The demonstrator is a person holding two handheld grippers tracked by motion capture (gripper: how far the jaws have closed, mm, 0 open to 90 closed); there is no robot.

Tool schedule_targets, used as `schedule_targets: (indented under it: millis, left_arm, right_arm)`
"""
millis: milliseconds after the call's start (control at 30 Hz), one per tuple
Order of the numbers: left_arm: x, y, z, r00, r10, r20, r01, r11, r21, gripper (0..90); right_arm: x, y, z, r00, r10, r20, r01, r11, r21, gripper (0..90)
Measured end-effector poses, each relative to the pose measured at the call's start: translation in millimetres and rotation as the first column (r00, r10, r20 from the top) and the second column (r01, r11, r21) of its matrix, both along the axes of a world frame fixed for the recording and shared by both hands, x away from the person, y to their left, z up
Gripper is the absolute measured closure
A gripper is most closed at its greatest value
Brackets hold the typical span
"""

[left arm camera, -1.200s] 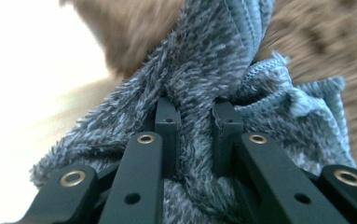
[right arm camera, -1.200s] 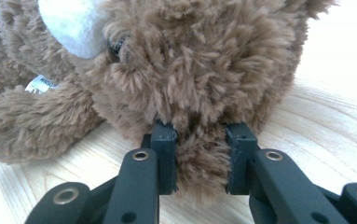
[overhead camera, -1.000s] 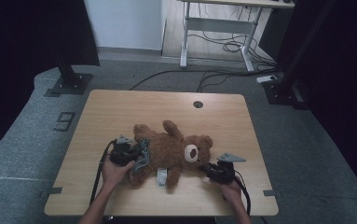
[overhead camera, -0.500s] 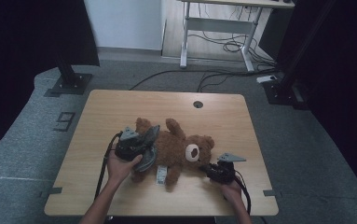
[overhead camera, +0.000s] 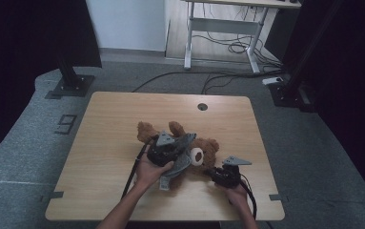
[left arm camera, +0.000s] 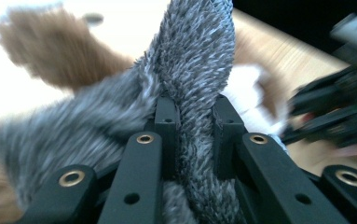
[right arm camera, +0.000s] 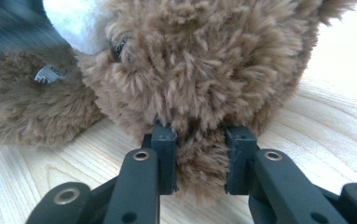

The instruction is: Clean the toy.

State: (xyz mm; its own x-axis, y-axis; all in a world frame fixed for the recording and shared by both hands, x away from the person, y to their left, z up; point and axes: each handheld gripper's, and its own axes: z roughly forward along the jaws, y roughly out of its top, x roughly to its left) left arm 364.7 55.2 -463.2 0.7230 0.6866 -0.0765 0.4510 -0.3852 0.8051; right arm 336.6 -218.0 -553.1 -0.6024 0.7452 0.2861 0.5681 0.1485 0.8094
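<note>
A brown teddy bear [overhead camera: 209,147] lies on the wooden table [overhead camera: 113,124], legs toward the far side and head toward the right. A fuzzy grey garment [overhead camera: 182,160] drapes over its body. My left gripper [overhead camera: 180,149] is above the bear's middle, shut on a fold of that grey garment [left arm camera: 199,70], which stands up between its jaws [left arm camera: 195,116]. My right gripper [overhead camera: 215,171] lies low by the bear's head. In the right gripper view it [right arm camera: 202,149] is shut on a tuft of brown fur at the bottom of the bear's head [right arm camera: 190,60].
A round cable hole [overhead camera: 202,107] sits near the table's far edge. Beyond the table stand a white desk frame [overhead camera: 220,28] with floor cables and two black stands [overhead camera: 70,76]. A cable [overhead camera: 132,171] trails from my left gripper over the front edge.
My left hand has moved right and up across the bear's body toward its head, drawing the grey garment with it. The right hand and its grip on the bear have stayed put.
</note>
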Motion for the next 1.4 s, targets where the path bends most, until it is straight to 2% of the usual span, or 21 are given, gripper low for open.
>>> schedule_targets:
  millis: [33, 100, 133, 300, 367, 433, 467, 533, 567, 633, 700, 867, 1167, 1267, 1333, 1400]
  left_arm:
    - [1.1, 2.3, -3.7, 0.9999, 0.011, 0.005, -0.011, 0.9999, -0.012, 75.8]
    - [3.4, 12.3, -5.7, 0.9996, 0.011, -0.025, -0.013, 0.9977, -0.066, 76.0]
    - [3.2, 17.6, -5.4, 0.9995, 0.017, -0.026, -0.019, 0.9966, -0.08, 76.1]
    - [-0.1, 53.8, -0.6, 0.9954, 0.096, -0.003, -0.095, 0.9889, -0.114, 76.3]
    - [1.1, 72.7, -0.1, 0.9904, 0.138, -0.01, -0.138, 0.983, -0.121, 76.3]
    - [3.4, 91.3, -3.6, 0.9816, 0.189, -0.026, -0.191, 0.9754, -0.111, 76.3]
    - [5.8, 100.4, -7.6, 0.9777, 0.204, -0.049, -0.208, 0.9718, -0.11, 76.2]
    - [12.2, 116.7, -18.7, 0.9687, 0.216, -0.122, -0.232, 0.963, -0.137, 75.6]
    - [14.3, 122.2, -24.5, 0.9633, 0.229, -0.141, -0.247, 0.9604, -0.129, 75.5]
    - [16.1, 127.9, -34.8, 0.9556, 0.246, -0.163, -0.263, 0.9599, -0.097, 75.6]
    - [15.5, 129.7, -42.3, 0.9515, 0.251, -0.178, -0.267, 0.9609, -0.073, 75.9]
    - [9.6, 130.1, -49.4, 0.9538, 0.236, -0.186, -0.25, 0.9669, -0.052, 76.2]
    - [6.8, 138.1, -61.8, 0.9454, 0.235, -0.226, -0.241, 0.9706, 0.001, 76.3]
    - [5.4, 143.2, -65.1, 0.9418, 0.244, -0.232, -0.242, 0.9696, 0.036, 76.4]
    - [3.1, 147.3, -65.5, 0.9411, 0.254, -0.223, -0.252, 0.967, 0.037, 76.4]
    - [-0.6, 150.4, -60.8, 0.9461, 0.252, -0.204, -0.254, 0.9672, 0.016, 76.5]
  right_arm:
    - [-0.1, -0.2, 0.0, 1.0, 0.0, -0.001, 0.0, 1.0, 0.001, 70.9]
    - [-0.2, -0.3, 0.0, 1.0, 0.002, 0.0, -0.002, 1.0, 0.005, 71.0]
    - [-0.5, -0.1, 0.1, 1.0, 0.003, 0.0, -0.003, 1.0, 0.004, 71.0]
    - [-0.9, 0.1, 0.0, 1.0, 0.002, -0.003, -0.002, 1.0, 0.004, 71.1]
    - [-0.7, 0.0, 0.0, 1.0, 0.003, -0.005, -0.003, 1.0, 0.004, 71.1]
    - [-0.7, -0.1, 0.0, 1.0, 0.003, -0.008, -0.003, 1.0, 0.005, 71.1]
    - [-0.8, 0.0, 0.0, 1.0, 0.003, -0.009, -0.003, 1.0, 0.005, 71.1]
    - [-0.7, -0.1, -0.1, 0.9999, 0.003, -0.01, -0.003, 1.0, 0.007, 71.1]
    - [-0.3, -0.3, -0.2, 1.0, 0.003, -0.009, -0.003, 1.0, 0.009, 71.1]
    - [-0.4, -0.1, -0.2, 1.0, 0.003, -0.009, -0.002, 1.0, 0.01, 71.1]
    - [-0.7, 0.0, -0.1, 0.9999, 0.001, -0.01, -0.001, 1.0, 0.009, 71.1]
    - [-0.8, 0.2, -0.3, 0.9999, 0.001, -0.014, -0.001, 1.0, 0.007, 71.2]
    - [-1.2, 0.2, -0.4, 0.9999, 0.003, -0.016, -0.003, 1.0, 0.001, 71.2]
    - [-1.6, 0.5, -0.3, 0.9998, 0.002, -0.018, -0.002, 1.0, -0.002, 71.2]
    - [-1.5, 0.4, -0.4, 0.9998, 0.002, -0.019, -0.002, 1.0, -0.002, 71.2]
    - [-1.4, 0.3, -0.4, 0.9998, 0.002, -0.019, -0.002, 1.0, -0.002, 71.1]
